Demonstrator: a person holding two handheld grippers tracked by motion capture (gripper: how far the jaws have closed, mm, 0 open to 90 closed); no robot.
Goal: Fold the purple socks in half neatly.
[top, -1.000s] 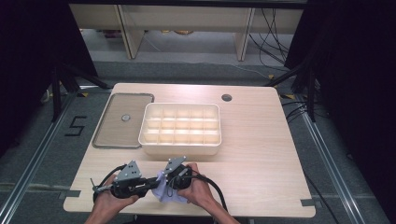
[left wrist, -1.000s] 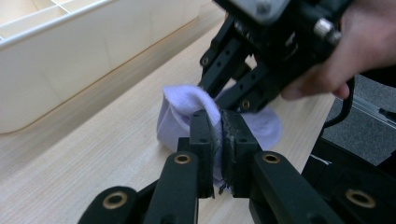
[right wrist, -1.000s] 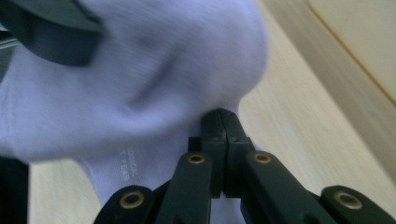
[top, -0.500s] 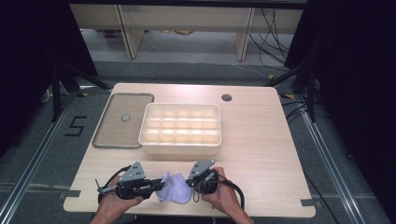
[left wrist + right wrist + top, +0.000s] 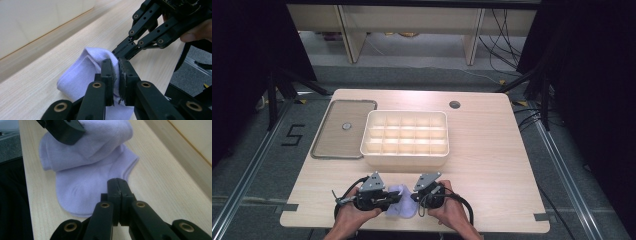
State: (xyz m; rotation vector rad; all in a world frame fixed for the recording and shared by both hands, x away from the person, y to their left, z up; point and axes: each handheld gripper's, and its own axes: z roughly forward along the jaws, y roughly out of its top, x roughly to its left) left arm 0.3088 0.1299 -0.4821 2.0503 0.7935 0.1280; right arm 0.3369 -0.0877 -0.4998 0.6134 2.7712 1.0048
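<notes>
A pale lavender sock [image 5: 402, 206] lies folded on the wooden table near its front edge, between the two grippers. My left gripper [image 5: 116, 62] is shut on a raised fold of the sock [image 5: 80, 75], pinching the fabric between its jaws. My right gripper [image 5: 117, 183] is shut with nothing between its jaws, and its tips hover just over the sock's [image 5: 85, 182] near edge. In the high view, the left gripper [image 5: 388, 200] points right into the sock and the right gripper [image 5: 416, 196] sits close on the sock's other side.
A cream compartment box [image 5: 404, 159] stands mid-table, just beyond the grippers. A flat brown lid [image 5: 332, 145] lies to its left. A cable hole [image 5: 455, 104] sits near the far edge. The table's front edge runs right under the hands.
A second ago both grippers were together at the lifted sock. The right gripper has since let go and drawn off to the right; the sock has settled lower, still in the left gripper.
</notes>
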